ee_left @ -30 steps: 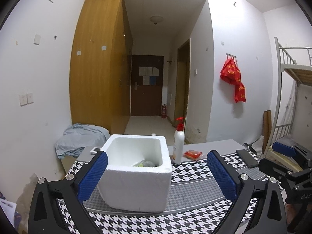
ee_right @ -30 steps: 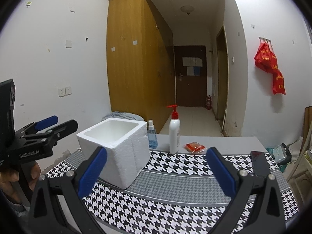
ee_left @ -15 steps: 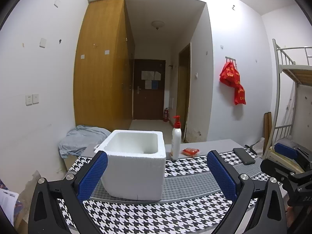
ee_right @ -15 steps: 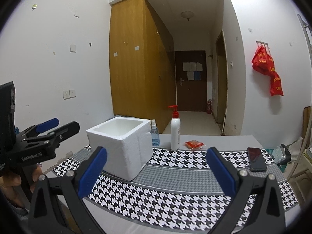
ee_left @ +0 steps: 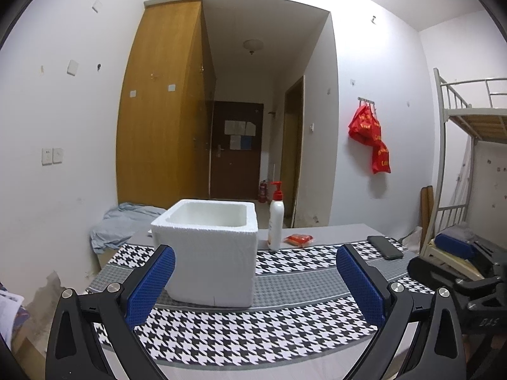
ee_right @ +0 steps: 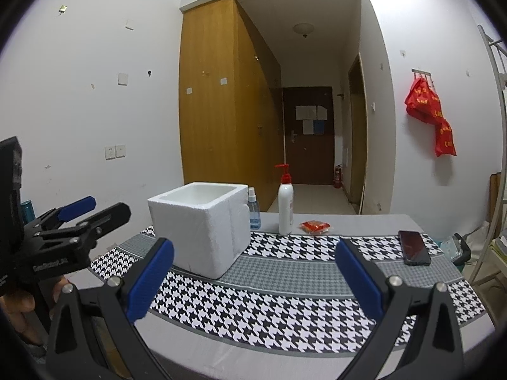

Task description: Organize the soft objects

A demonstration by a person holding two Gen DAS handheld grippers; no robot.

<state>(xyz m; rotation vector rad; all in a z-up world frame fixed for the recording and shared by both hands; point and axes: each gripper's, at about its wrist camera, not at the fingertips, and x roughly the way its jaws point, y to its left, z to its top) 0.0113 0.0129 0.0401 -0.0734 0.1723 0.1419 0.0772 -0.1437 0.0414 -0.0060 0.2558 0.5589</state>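
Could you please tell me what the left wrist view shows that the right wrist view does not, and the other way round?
Only the left wrist view shows the crumpled blue-grey cloth behind the table and the bunk bed.

Only the right wrist view shows the small spray bottle beside the foam box, and the left gripper from outside.

Both show the foam box, the pump bottle, the red packet, the phone and the houndstooth cloth.

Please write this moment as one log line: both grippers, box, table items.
left gripper: open, empty | right gripper: open, empty | foam box: upright on table | pump bottle, red packet, phone: untouched
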